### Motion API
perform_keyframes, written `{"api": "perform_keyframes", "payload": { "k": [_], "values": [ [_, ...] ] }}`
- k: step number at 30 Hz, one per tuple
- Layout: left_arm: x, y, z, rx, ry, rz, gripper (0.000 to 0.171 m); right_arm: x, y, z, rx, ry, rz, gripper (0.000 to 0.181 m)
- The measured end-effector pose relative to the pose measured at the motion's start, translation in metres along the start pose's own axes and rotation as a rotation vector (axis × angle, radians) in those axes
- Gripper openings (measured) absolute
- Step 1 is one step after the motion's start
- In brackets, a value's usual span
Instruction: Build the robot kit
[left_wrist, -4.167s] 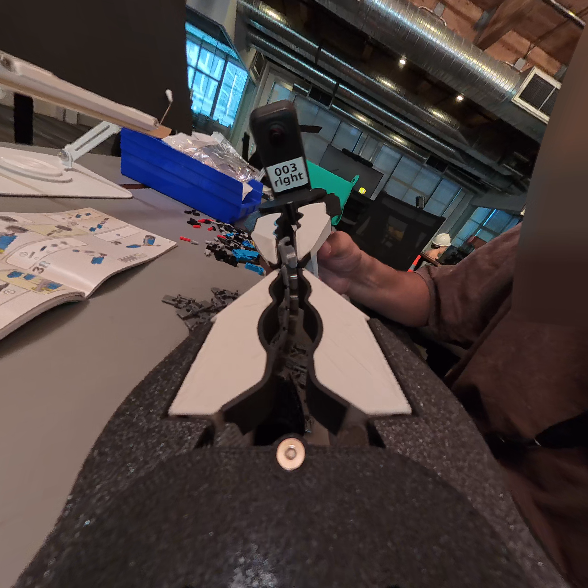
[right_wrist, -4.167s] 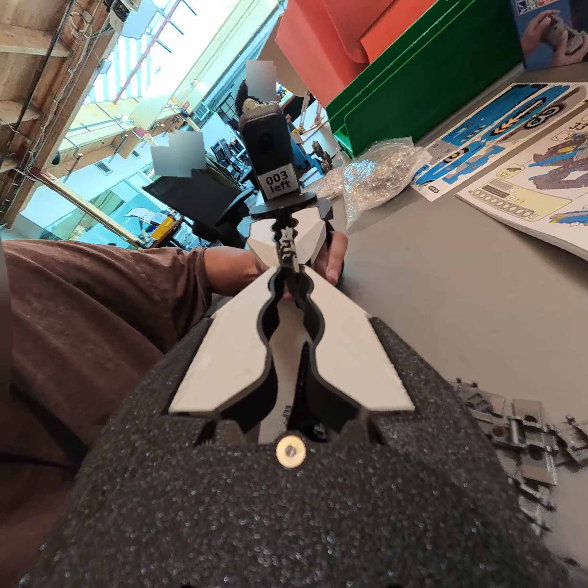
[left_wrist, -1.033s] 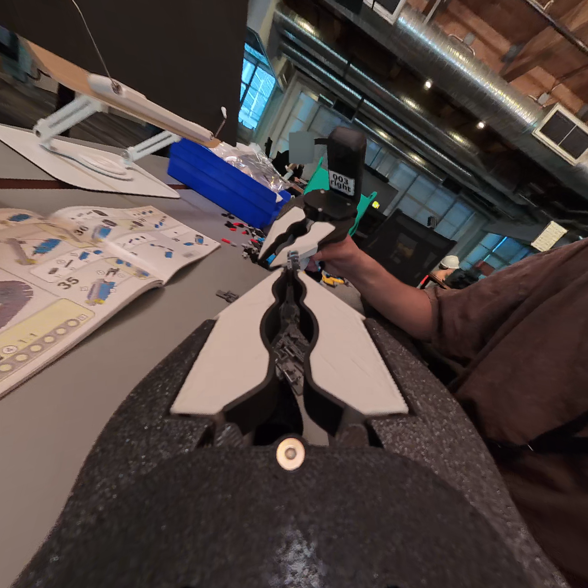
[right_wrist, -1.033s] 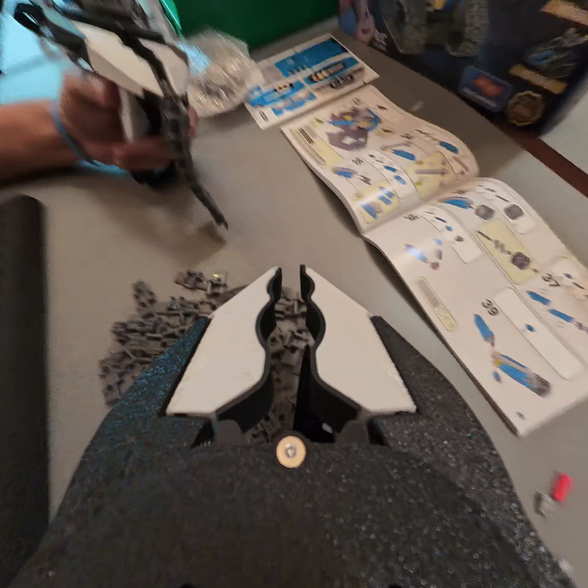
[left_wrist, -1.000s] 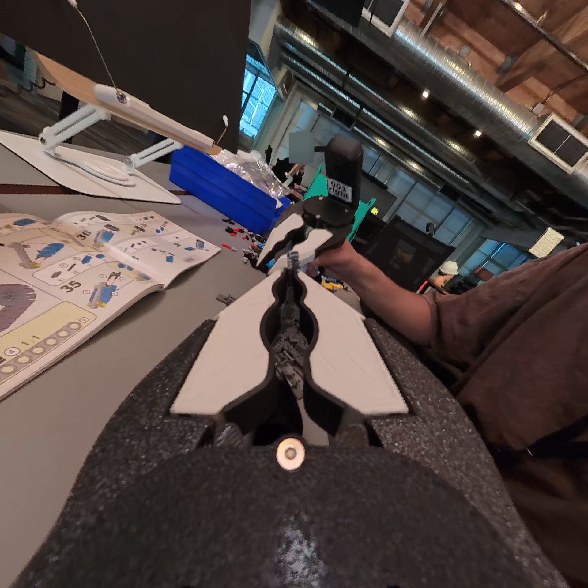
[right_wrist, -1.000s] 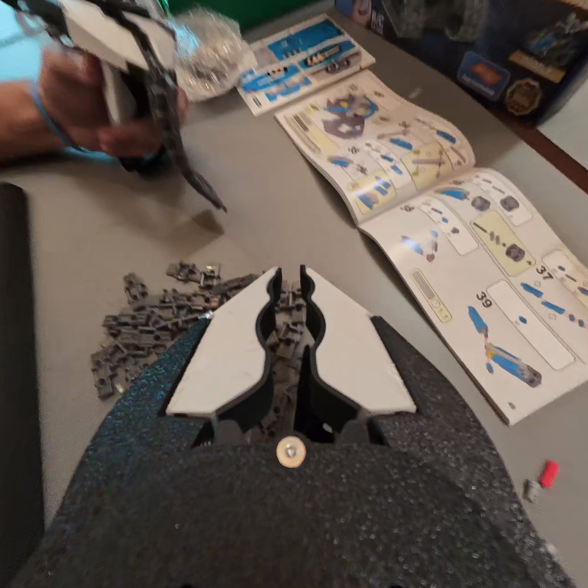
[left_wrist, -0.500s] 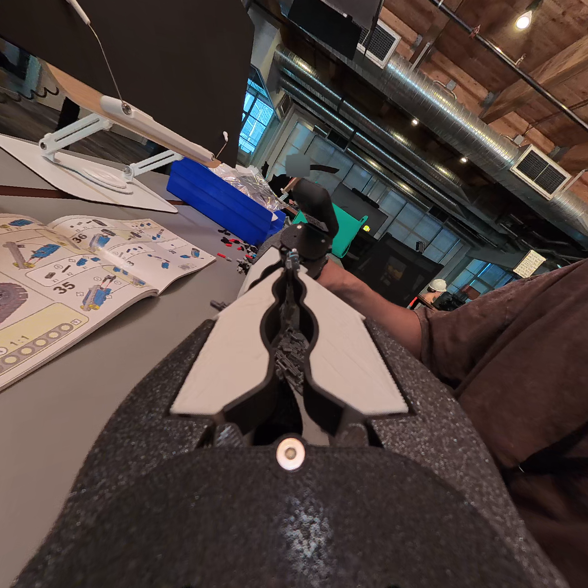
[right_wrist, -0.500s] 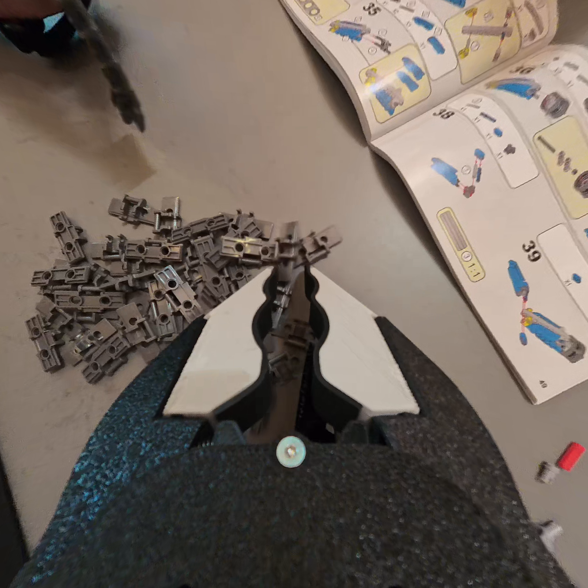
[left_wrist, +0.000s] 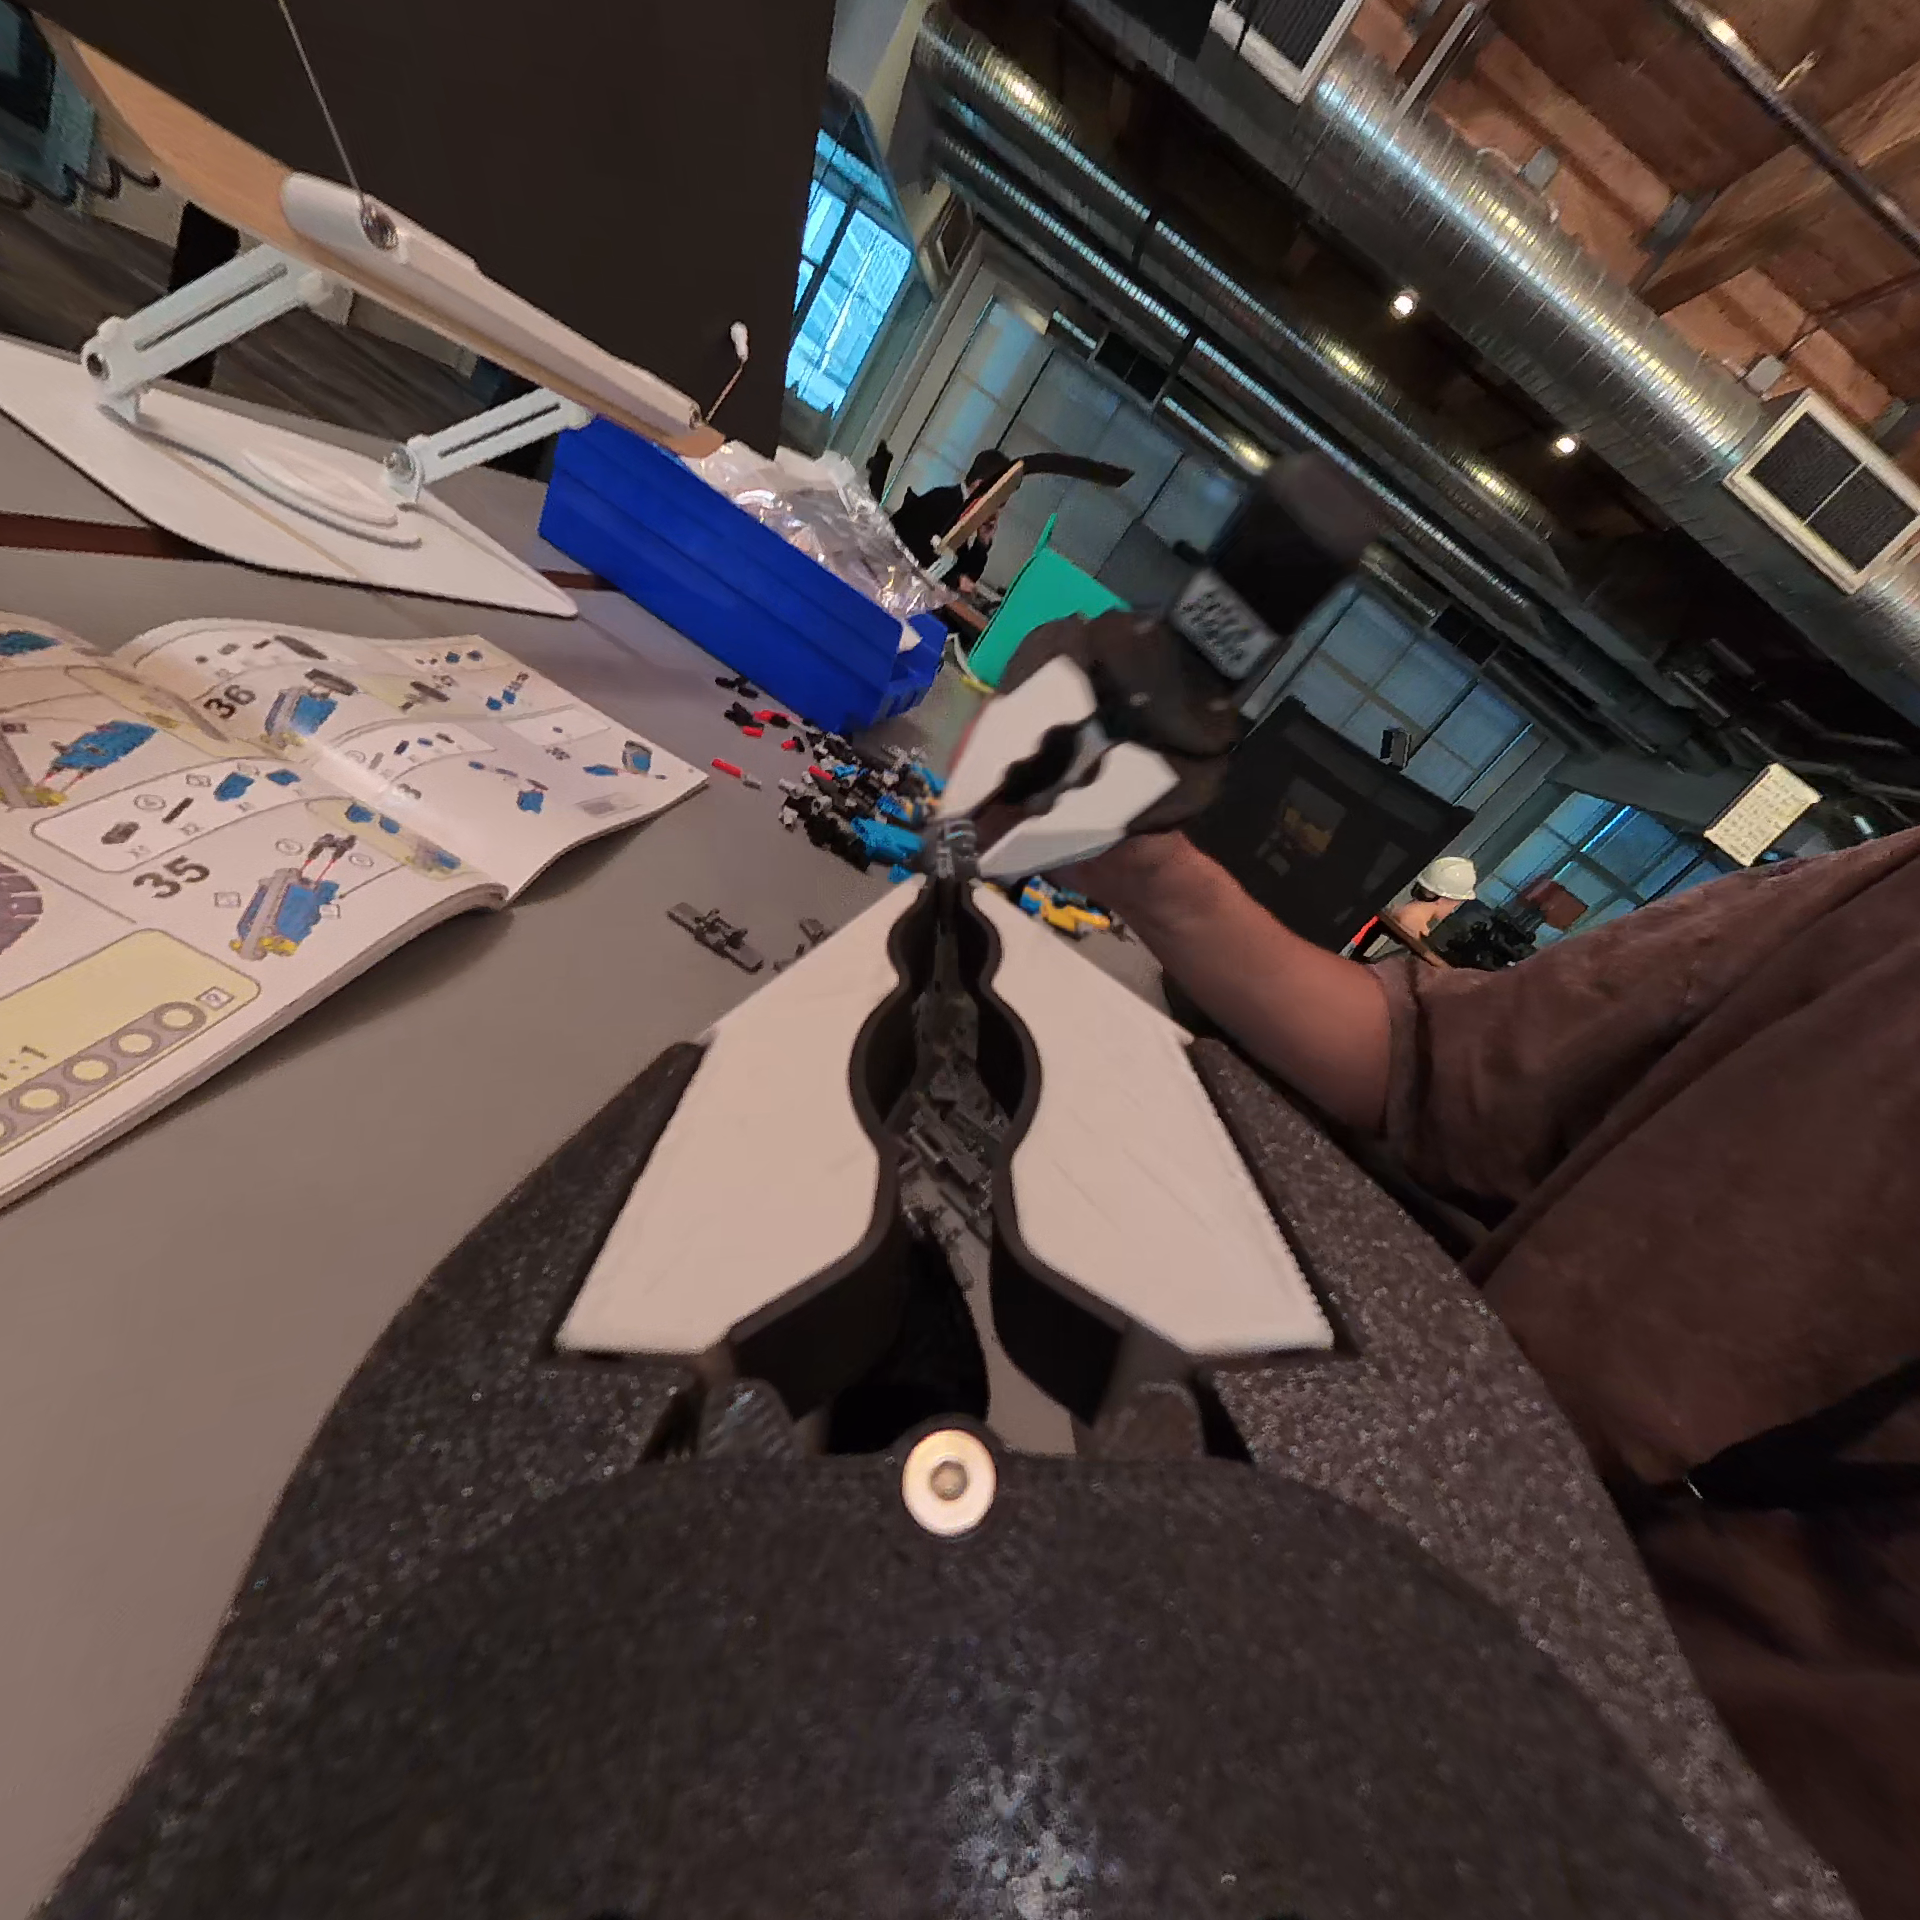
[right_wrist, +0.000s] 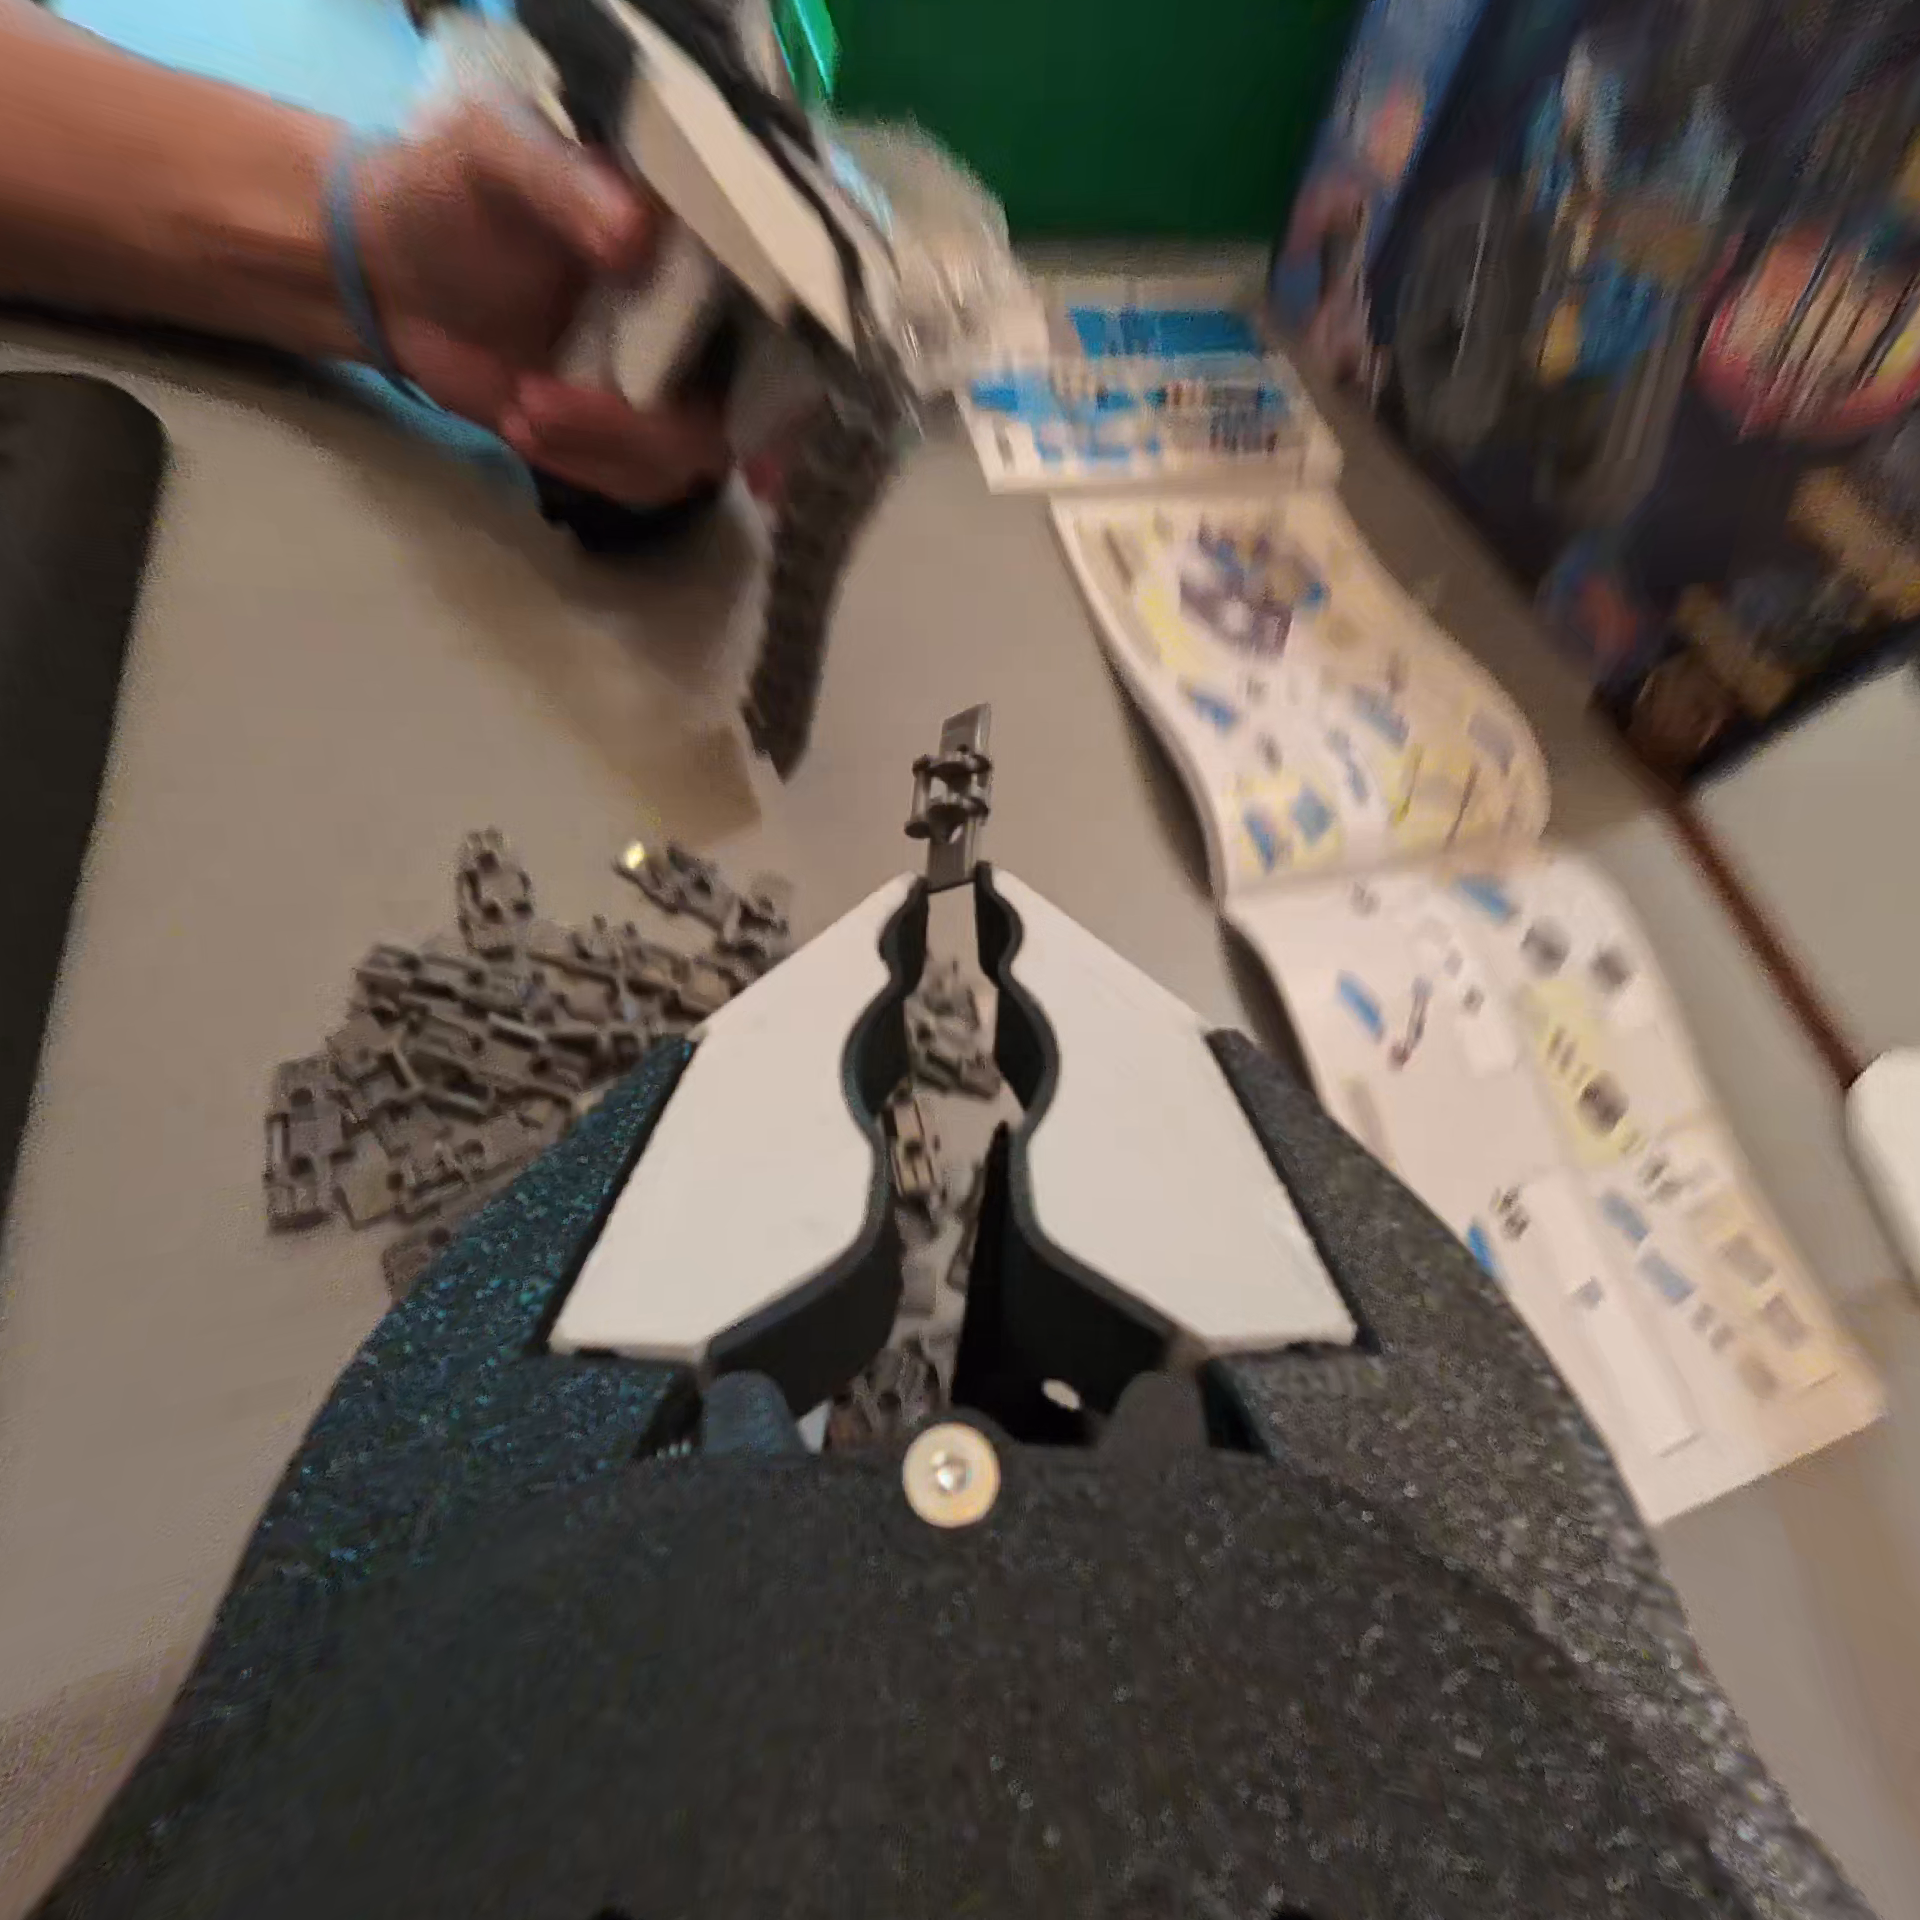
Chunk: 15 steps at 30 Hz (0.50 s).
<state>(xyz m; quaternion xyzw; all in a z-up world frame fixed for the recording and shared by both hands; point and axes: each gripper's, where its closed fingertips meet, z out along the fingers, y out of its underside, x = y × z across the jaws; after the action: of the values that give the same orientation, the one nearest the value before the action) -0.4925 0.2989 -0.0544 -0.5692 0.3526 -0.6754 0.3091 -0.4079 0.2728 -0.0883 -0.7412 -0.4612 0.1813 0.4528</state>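
Observation:
My left gripper (left_wrist: 943, 885) is shut on a chain of grey track links (left_wrist: 948, 1127) that runs back between its jaws. In the right wrist view the left gripper (right_wrist: 868, 348) is blurred, held in a hand, and the chain (right_wrist: 805, 623) hangs from it above the grey table (right_wrist: 364, 675). My right gripper (right_wrist: 951, 883) is shut on a single grey track link (right_wrist: 951, 800) that sticks out past its tips. In the left wrist view the right gripper (left_wrist: 951, 831) is tip to tip with the left. A pile of loose grey links (right_wrist: 499, 1018) lies below.
An open instruction booklet (right_wrist: 1403, 831) lies on the table and also shows in the left wrist view (left_wrist: 260, 810). A blue bin (left_wrist: 727, 592), a white stand (left_wrist: 312, 488) and small coloured parts (left_wrist: 852, 800) are beyond. A dark printed box (right_wrist: 1662, 312) stands at the right. Left tips to right tips: about 10 cm.
My right gripper let go of the chain, went down to the pile, shut on one link and lifted it back toward the left gripper. The left gripper stayed shut on the chain.

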Motion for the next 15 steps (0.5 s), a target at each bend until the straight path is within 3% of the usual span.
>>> {"api": "perform_keyframes", "payload": {
  "k": [2,5,9,15],
  "values": [
    [-0.001,0.005,0.002,-0.03,-0.01,-0.001,0.001,-0.009,-0.031,-0.005,0.082,0.071,-0.133,0.009],
    [0.005,0.009,0.006,-0.064,0.006,-0.011,0.001,-0.011,-0.051,-0.001,0.05,0.189,-0.294,0.009],
    [0.007,0.022,0.011,-0.13,0.009,-0.058,0.0,-0.018,-0.061,0.015,-0.002,0.235,-0.417,0.008],
    [0.007,0.026,0.013,-0.143,0.037,-0.133,0.0,-0.018,-0.053,0.026,-0.082,0.25,-0.461,0.009]
  ]
}}
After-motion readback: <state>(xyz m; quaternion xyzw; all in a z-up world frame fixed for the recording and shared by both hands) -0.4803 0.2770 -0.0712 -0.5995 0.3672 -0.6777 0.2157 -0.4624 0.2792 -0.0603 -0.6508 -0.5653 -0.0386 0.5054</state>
